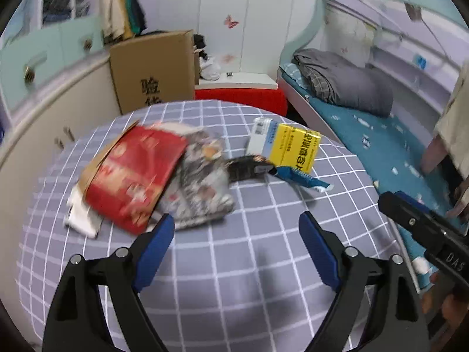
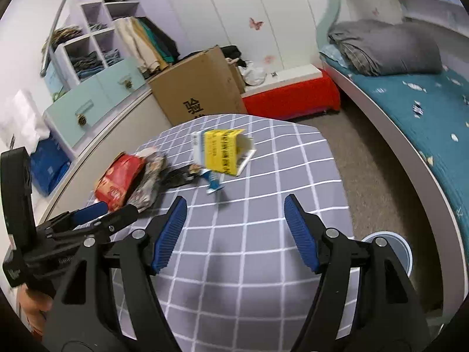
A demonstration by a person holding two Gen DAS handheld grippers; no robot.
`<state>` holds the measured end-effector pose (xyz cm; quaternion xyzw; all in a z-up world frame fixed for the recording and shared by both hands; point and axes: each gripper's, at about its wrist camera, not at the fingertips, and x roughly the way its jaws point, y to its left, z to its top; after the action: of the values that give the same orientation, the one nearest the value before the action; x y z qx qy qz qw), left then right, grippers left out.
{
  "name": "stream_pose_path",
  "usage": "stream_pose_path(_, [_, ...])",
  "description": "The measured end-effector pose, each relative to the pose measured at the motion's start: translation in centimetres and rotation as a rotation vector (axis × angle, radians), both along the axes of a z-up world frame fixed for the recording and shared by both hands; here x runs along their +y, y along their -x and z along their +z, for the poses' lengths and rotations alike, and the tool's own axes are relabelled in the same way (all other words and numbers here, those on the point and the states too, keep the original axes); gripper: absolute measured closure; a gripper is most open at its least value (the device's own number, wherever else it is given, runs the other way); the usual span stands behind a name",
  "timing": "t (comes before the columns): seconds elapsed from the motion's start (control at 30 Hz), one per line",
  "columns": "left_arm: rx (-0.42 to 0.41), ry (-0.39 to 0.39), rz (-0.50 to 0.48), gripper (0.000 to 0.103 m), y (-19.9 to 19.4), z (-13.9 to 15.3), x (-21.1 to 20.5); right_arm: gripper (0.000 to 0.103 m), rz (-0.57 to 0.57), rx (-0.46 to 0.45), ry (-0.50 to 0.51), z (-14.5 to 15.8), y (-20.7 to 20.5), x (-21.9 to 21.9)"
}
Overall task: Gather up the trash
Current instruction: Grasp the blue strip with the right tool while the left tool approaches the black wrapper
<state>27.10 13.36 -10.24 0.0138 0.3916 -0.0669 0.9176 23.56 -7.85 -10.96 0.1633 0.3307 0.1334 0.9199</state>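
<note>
- The left gripper [image 1: 236,240] is held with its blue-padded jaws wide apart and nothing between them, over a grey checked tablecloth [image 1: 263,278].
- The right gripper [image 2: 236,226] is likewise spread and empty, above the same cloth; each gripper is seen at the edge of the other's view.
- Just ahead of the left gripper, to its left, a red flat packet [image 1: 132,176] is seen lying on a crumpled printed bag [image 1: 202,182], with white paper [image 1: 80,214] tucked beneath. These are judged light, thin and floppy; a pinch on a free edge or corner seems best, as the glossy faces may slip.
- Further ahead, slightly right, a yellow and white carton [image 1: 288,146] is seen propped at a tilt. In the right wrist view its end looks open, with printed paper apparently showing inside. It is judged light, fairly stiff and easily crushed, so a gentle hold across its narrow sides is suggested.
- Against the carton's foot, a small dark wrapper [image 1: 246,170] and a blue torn wrapper [image 1: 302,177] are seen; both are judged flimsy.
- Below and right of the right gripper, on the floor, a round bin [image 2: 403,252] is seen; its contents cannot be told.
- Beyond the table, a tall cardboard box [image 1: 152,70] is seen; its inside is hidden.
</note>
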Motion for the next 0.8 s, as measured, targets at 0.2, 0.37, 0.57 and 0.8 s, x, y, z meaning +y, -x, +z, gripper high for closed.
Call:
stream_pose_path(0.2, [0.03,-0.149,-0.113,0.047,-4.1,-0.2,-3.4,0.035,-0.022,0.027,-0.016,-0.8,-2.7,-1.7])
stream_pose_path(0.37, [0.091,-0.275,-0.17,0.049,-7.2,-1.8,-4.5,0.035,0.012,0.057,-0.027,-1.3,-4.7,-1.4])
stream_pose_path(0.57, [0.144,-0.321,-0.196,0.077,-9.4,-3.6,-4.8,0.035,0.067,0.094,-0.068,-1.9,-6.7,0.0])
stream_pose_path(0.8, [0.072,-0.266,-0.161,0.103,-8.4,-2.6,-3.4,0.035,0.142,0.147,-0.092,-2.7,-8.3,2.6])
